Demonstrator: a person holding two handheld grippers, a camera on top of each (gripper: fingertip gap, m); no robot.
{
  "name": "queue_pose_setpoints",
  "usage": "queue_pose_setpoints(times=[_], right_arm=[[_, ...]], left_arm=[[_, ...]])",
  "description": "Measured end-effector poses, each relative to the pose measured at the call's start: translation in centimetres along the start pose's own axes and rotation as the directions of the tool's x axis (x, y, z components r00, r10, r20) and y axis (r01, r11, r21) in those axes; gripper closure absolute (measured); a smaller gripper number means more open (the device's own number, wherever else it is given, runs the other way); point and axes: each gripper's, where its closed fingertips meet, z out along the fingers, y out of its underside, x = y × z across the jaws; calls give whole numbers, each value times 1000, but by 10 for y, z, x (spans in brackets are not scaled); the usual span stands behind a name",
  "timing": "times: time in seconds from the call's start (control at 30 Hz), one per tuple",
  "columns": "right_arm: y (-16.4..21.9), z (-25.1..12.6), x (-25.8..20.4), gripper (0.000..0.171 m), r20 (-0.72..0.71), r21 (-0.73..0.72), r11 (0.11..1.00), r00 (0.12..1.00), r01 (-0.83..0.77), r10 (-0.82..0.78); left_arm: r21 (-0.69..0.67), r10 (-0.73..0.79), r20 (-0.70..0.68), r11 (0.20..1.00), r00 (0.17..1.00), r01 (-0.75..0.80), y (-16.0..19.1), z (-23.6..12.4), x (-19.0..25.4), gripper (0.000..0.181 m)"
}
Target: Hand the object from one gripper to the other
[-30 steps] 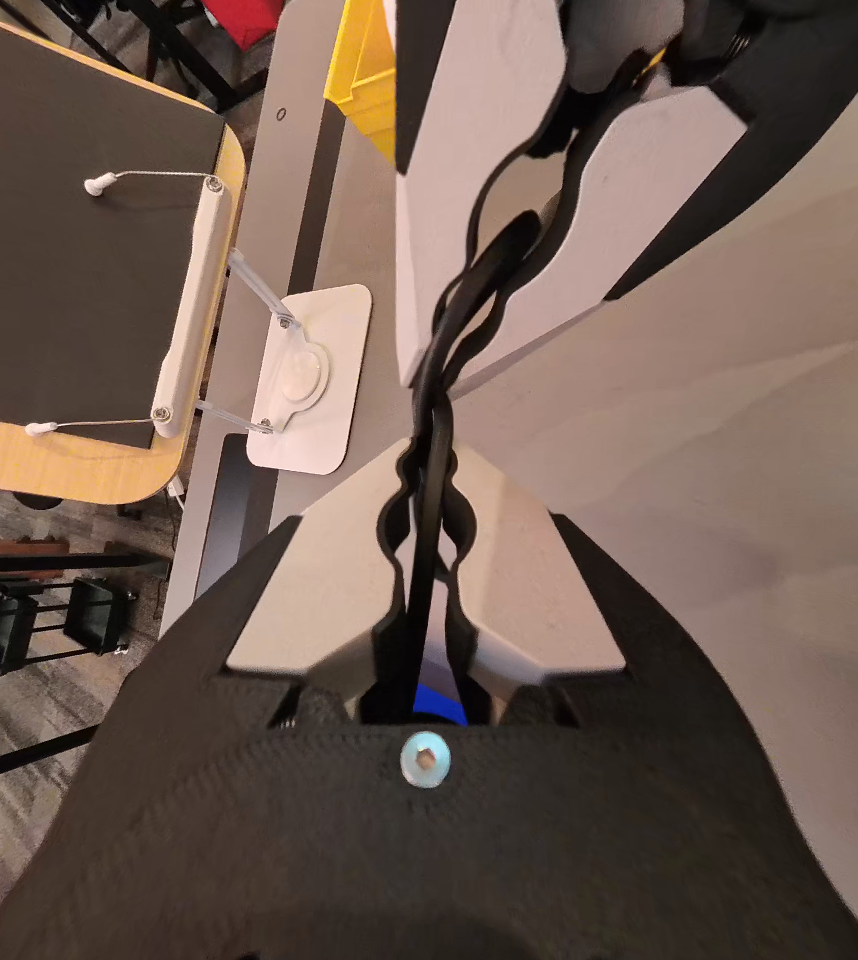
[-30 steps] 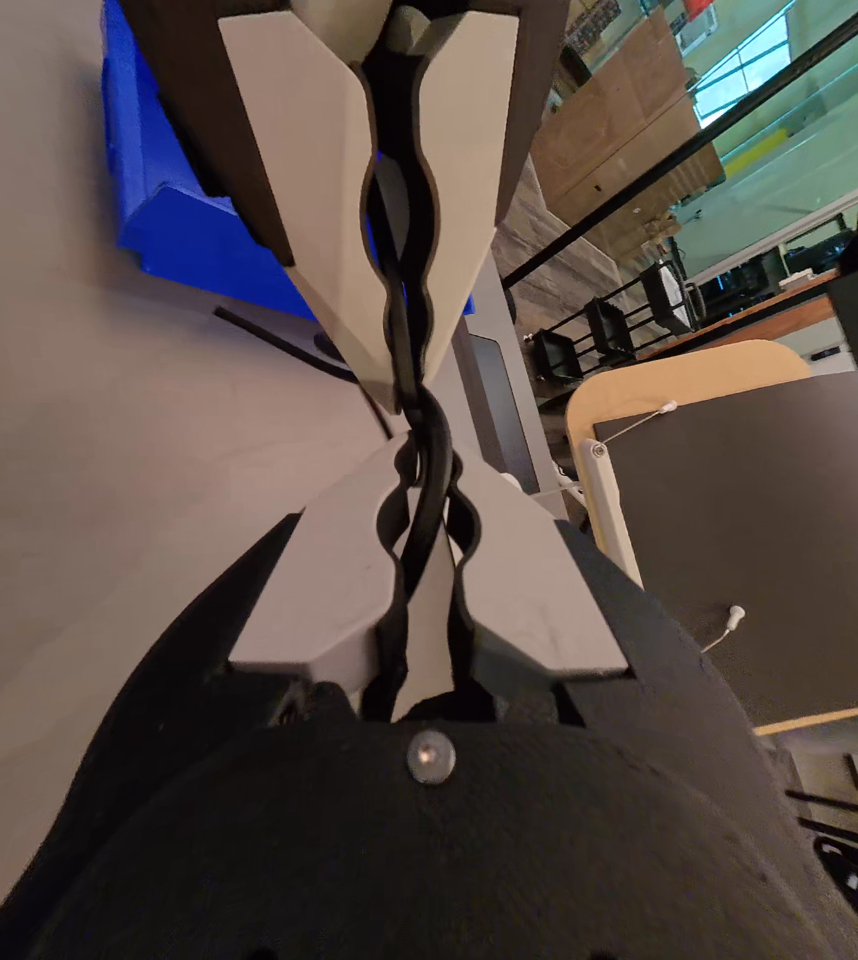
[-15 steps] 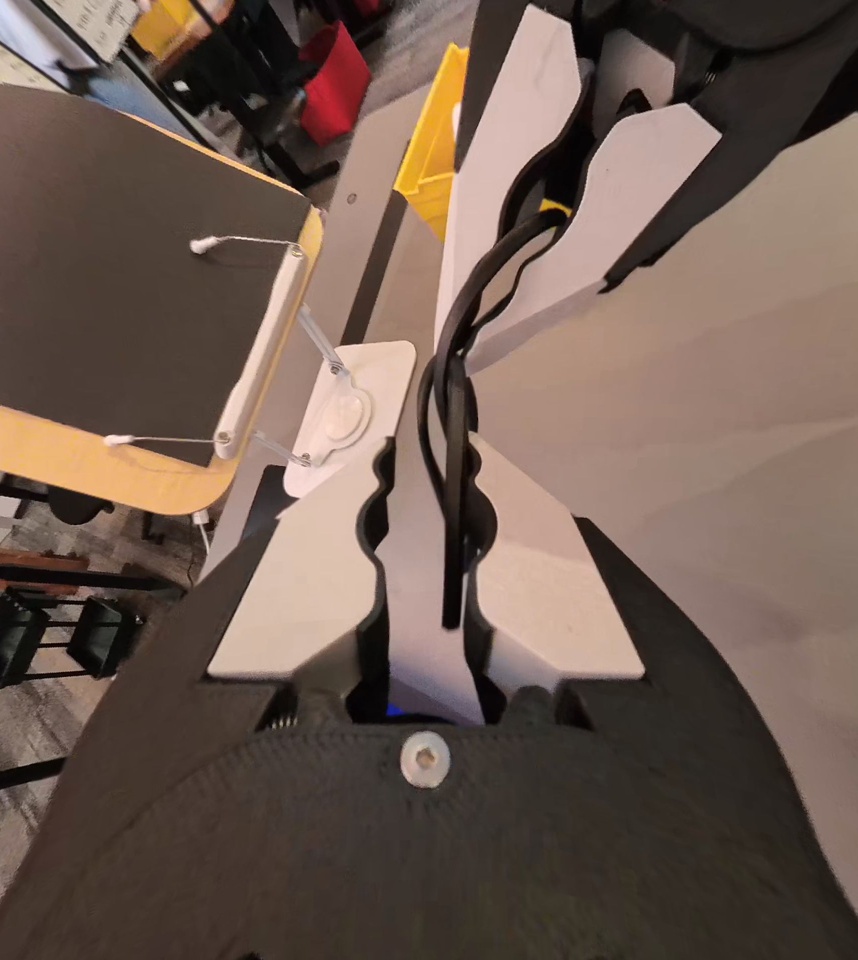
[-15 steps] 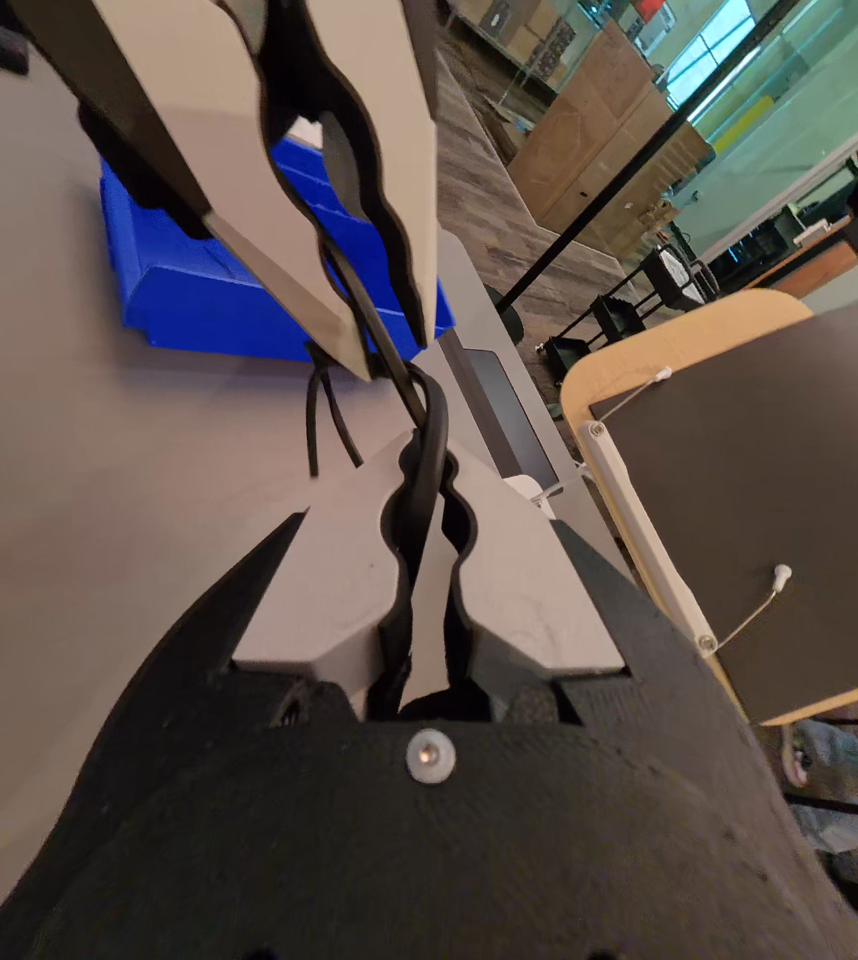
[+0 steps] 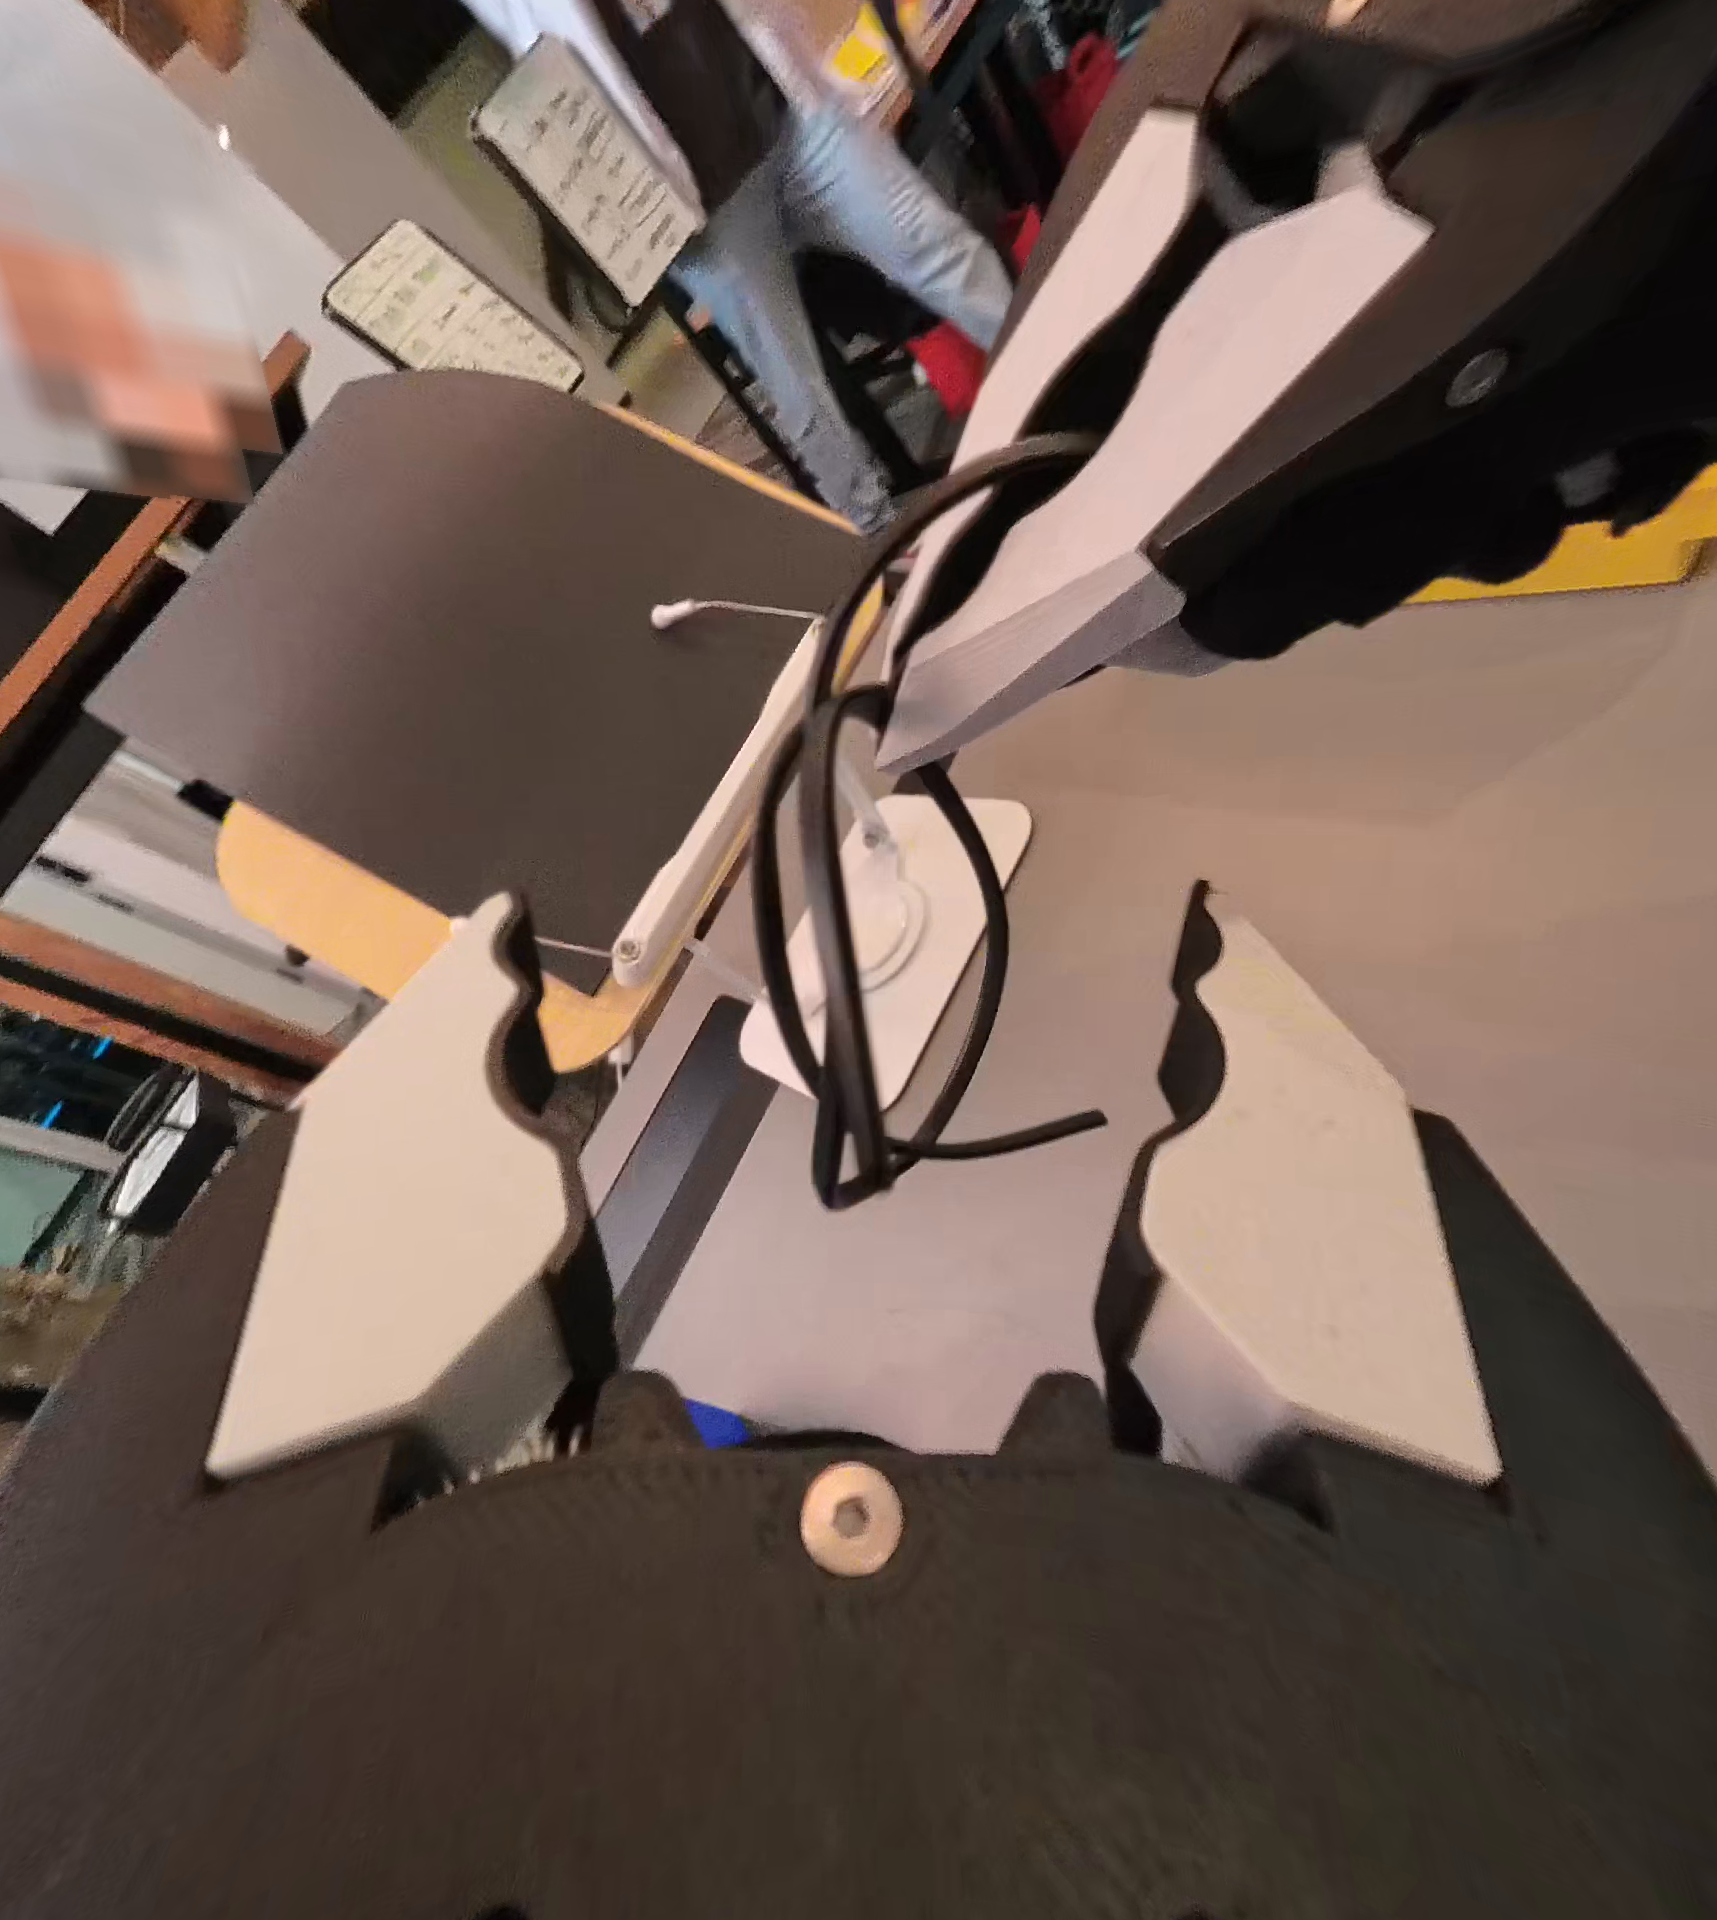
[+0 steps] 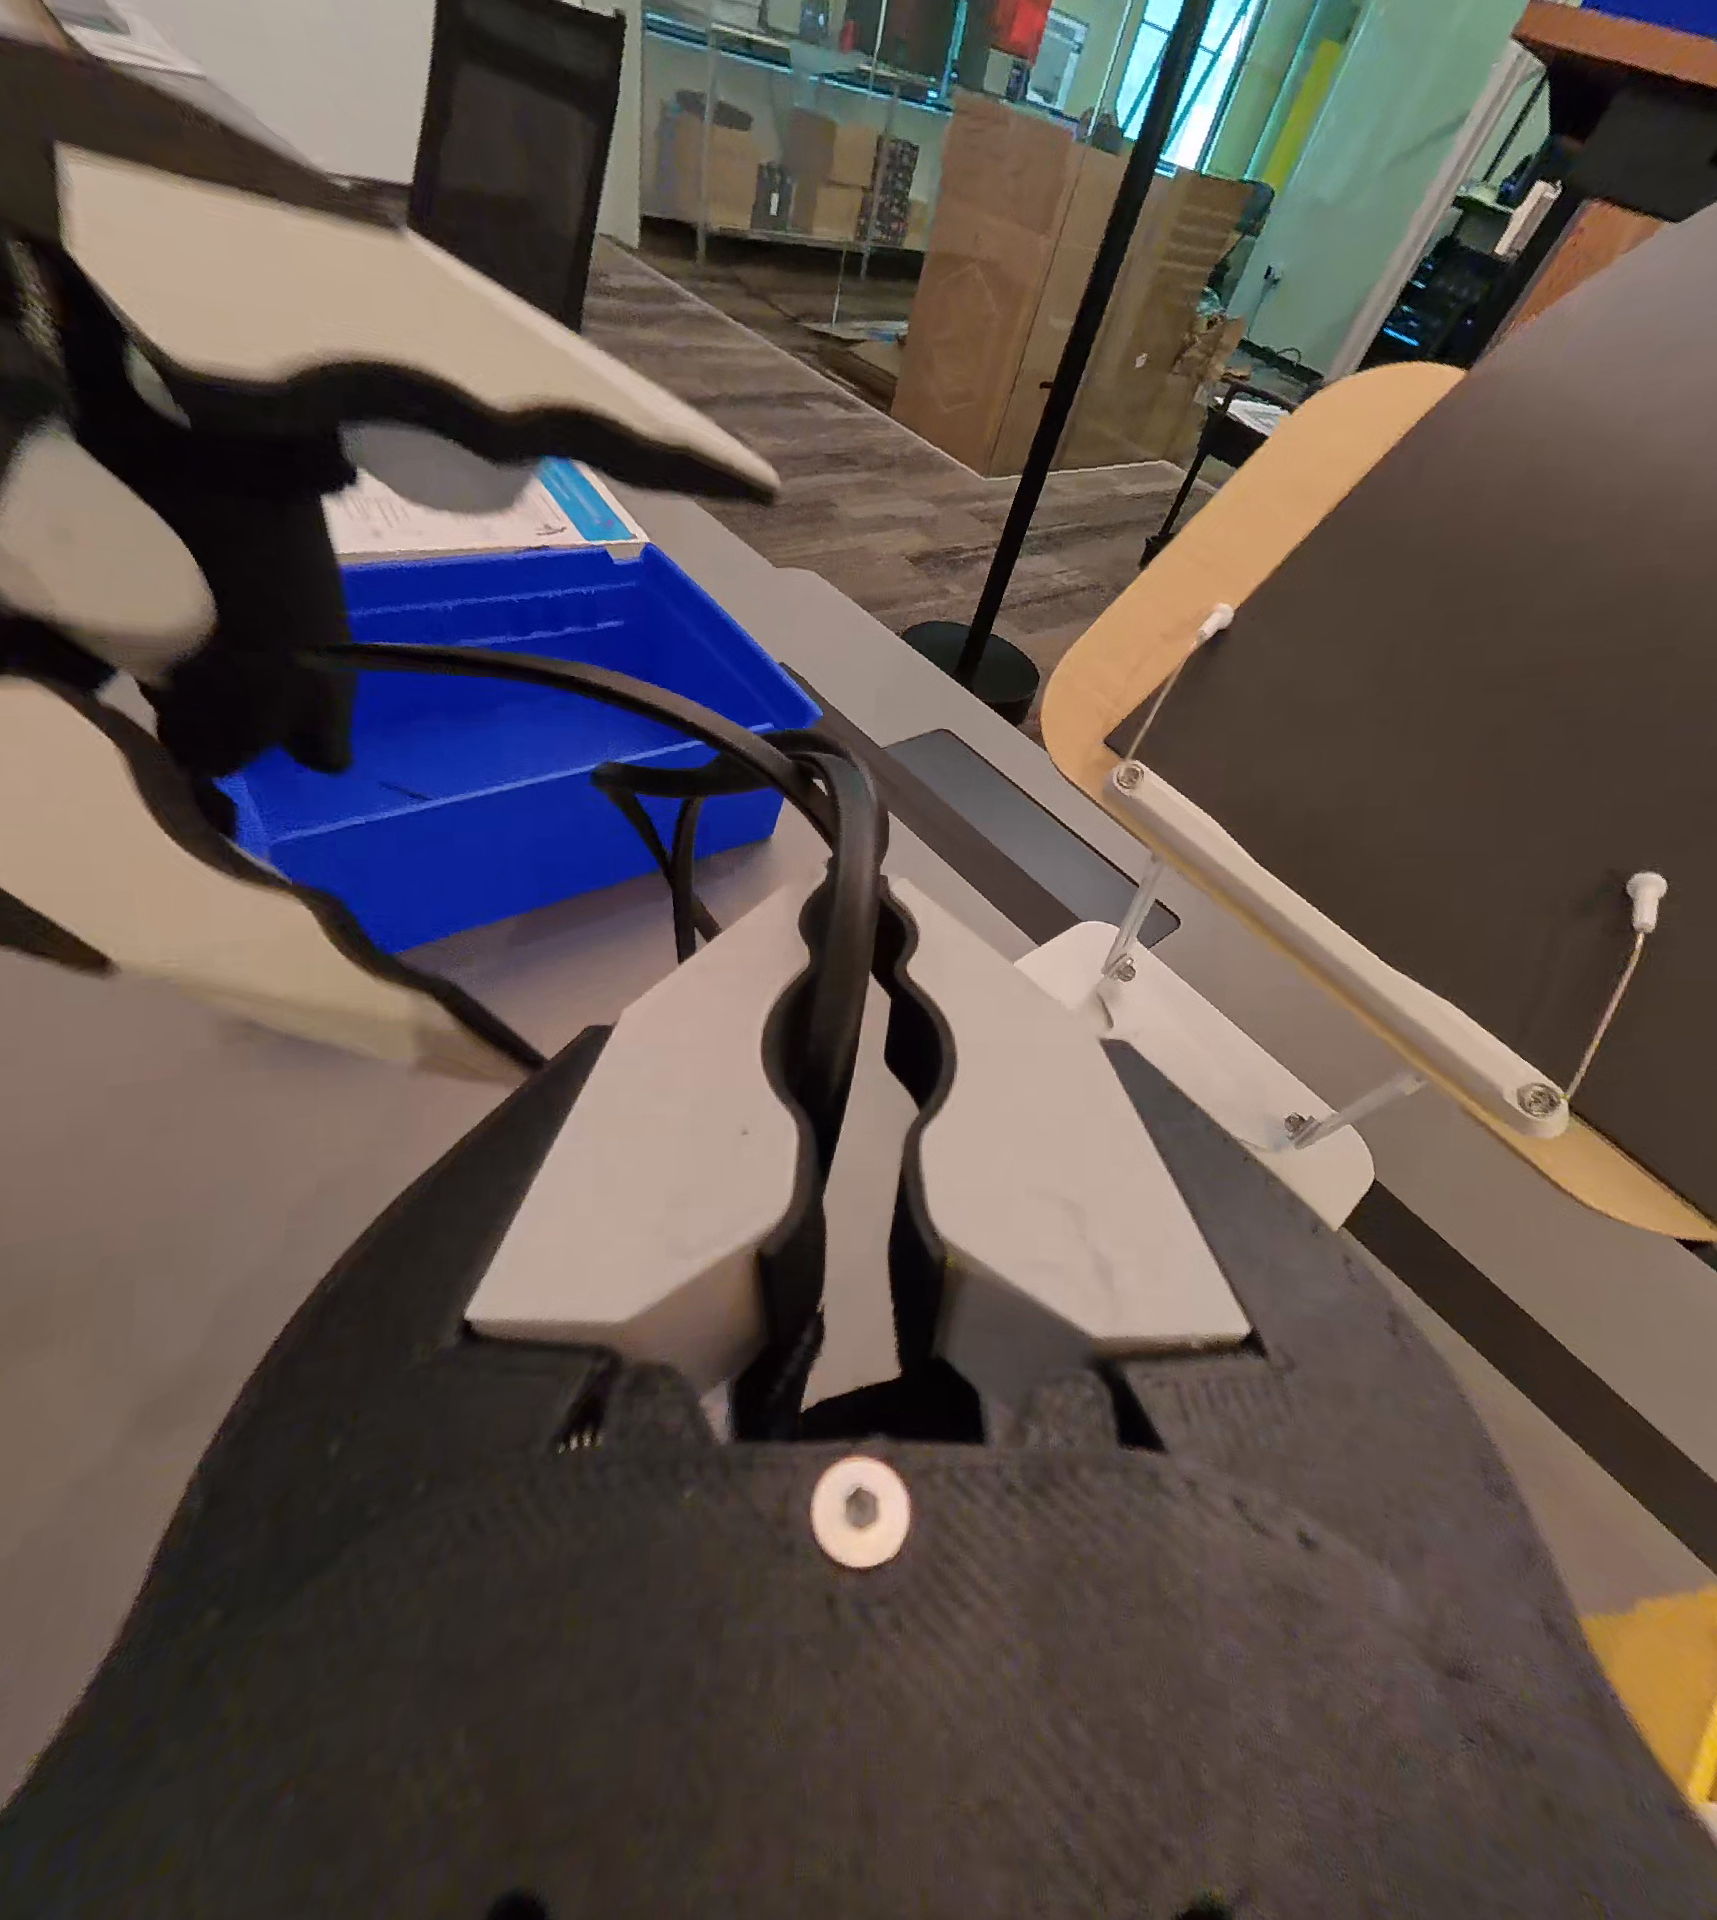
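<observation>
Two tools over the grey tabletop, and the black cable sits with the right tool, its fingers pinching the bundle between them. Loops trail off its tip and dangle above the surface. Left tool is spread wide, nothing between its fingers, cable ends hanging just ahead. Blue bin behind; possibly a loose strand near it, blurry.
</observation>
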Motion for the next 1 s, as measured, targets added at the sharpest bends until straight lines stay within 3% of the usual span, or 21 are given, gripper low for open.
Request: queue_pose_setpoints(times=[0.23, 0.4, 0.53, 0.83, 1.0], right_arm=[[-22, 1, -15, 170, -1, 63, 996, 998, -67, 67], [-32, 6, -25, 170, 99, 158, 948, 960, -275, 261], [-34, 10, -28, 171, 196, 202, 877, 896, -435, 399], [-33, 12, -29, 171, 230, 198, 859, 875, -472, 427], [-30, 14, -27, 170, 222, 201, 862, 878, -466, 423]], left_arm=[[-58, -113, 174, 990, 978, 125, 30, 20, -15, 56], [-33, 31, 353, 999, 935, -20, 25, 12, -36, 62], [-69, 169, 395, 986, 903, -154, 26, 9, -36, 91], [-84, 195, 353, 981, 915, -177, 34, 9, -38, 177], [-79, 157, 289, 987, 944, -140, 36, 11, -34, 181]])
